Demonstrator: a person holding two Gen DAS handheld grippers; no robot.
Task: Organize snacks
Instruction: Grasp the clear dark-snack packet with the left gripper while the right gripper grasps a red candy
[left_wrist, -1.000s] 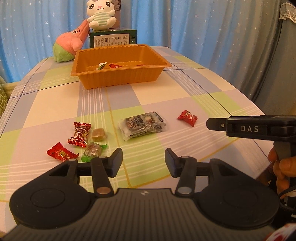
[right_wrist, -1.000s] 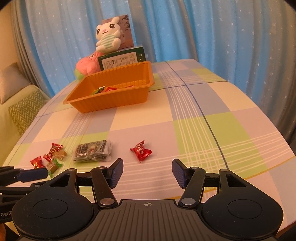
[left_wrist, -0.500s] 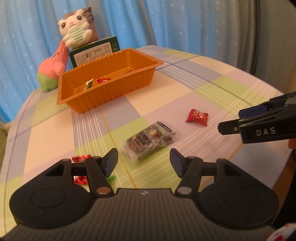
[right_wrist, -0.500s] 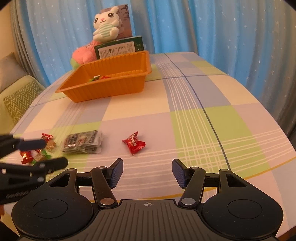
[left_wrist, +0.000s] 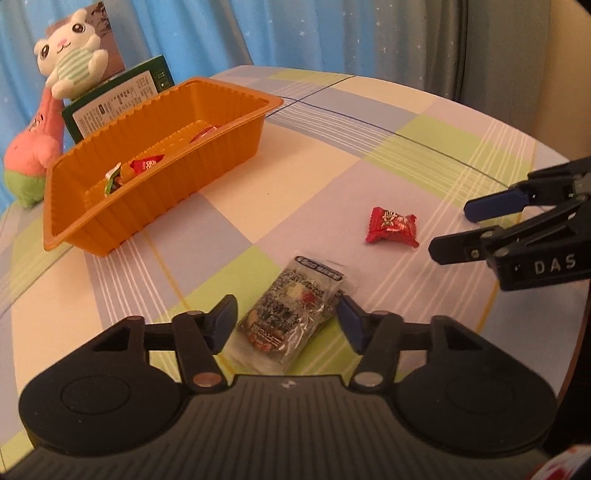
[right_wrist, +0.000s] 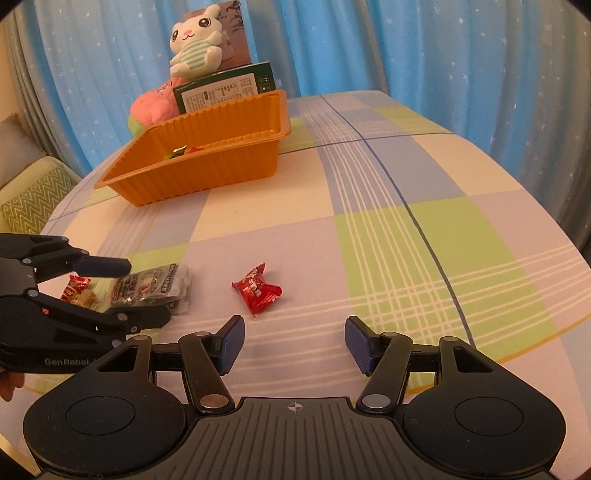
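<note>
A clear snack packet (left_wrist: 291, 314) lies on the checked tablecloth between the open fingers of my left gripper (left_wrist: 286, 319); it also shows in the right wrist view (right_wrist: 151, 286). A red wrapped candy (left_wrist: 391, 226) lies to its right and shows in the right wrist view (right_wrist: 256, 290), just ahead of my open, empty right gripper (right_wrist: 293, 341). The orange tray (left_wrist: 221, 136) stands farther back and holds a few candies (left_wrist: 146, 166). Several small candies (right_wrist: 79, 293) lie left of the packet, partly hidden by the left gripper.
A plush rabbit (right_wrist: 195, 38), a pink plush (left_wrist: 31, 147) and a green box (right_wrist: 225, 90) stand behind the tray. Blue curtains hang behind the table. A green cushion (right_wrist: 31, 195) sits at far left. The table edge curves away on the right.
My left gripper has moved forward and right, so the packet now lies between its fingers. My right gripper has moved closer to the red candy. Both stayed open.
</note>
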